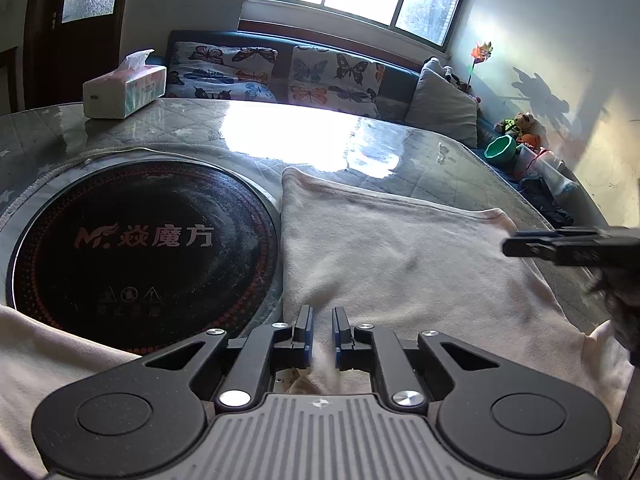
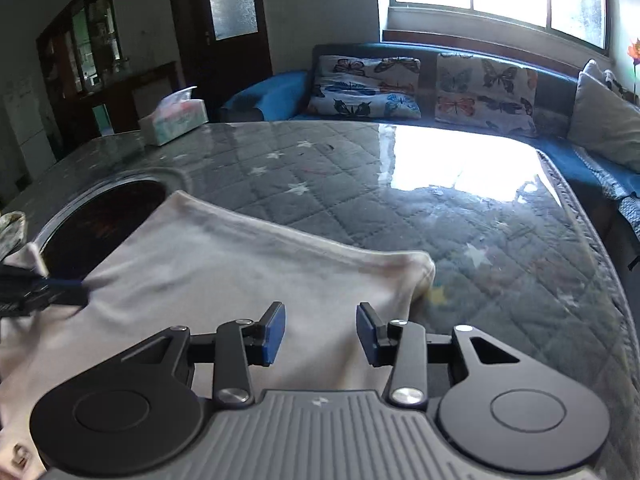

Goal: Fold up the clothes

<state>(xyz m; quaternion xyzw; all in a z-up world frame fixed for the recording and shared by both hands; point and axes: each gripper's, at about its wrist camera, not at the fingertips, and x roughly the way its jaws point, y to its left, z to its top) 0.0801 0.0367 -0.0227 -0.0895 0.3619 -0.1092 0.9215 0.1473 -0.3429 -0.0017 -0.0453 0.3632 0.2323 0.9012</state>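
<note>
Left gripper (image 1: 322, 330): fingers (image 1: 305, 326) close together, a narrow gap between the blue pads, a ridge of cream cloth rising into that gap. Whether the pads truly pinch it cannot be told. In the right wrist view the same gripper (image 2: 76, 296) enters from the left edge, its tip pressed into the cloth, which puckers around it.

Garment (image 1: 400, 256): cream, soft knit, matte, faintly soiled. Lies flat on the desk (image 1: 400, 148) just right of the hob, its left edge touching the hob's rim. Far edge is a thicker hem running left to right, rounded corners at both ends. Long axis runs from the near edge of the desk away toward the sofa. A loose part spreads left under the left gripper, overlapping the near rim of the hob.

Hob (image 1: 144, 240): round, black, glossy glass, set into the desk, ringed with red dots and red lettering.

Desk top: clear shiny sheet over grey quilted fabric with white stars, strong window glare.

Right gripper (image 2: 321, 334): fingers (image 2: 274, 334) wide apart, blue pads empty, hovering over the garment's (image 2: 224, 264) right part near its right edge. In the left wrist view it (image 1: 516, 245) appears edge-on at the right.

Tissue box (image 1: 125, 92): far left corner of desk.
</note>
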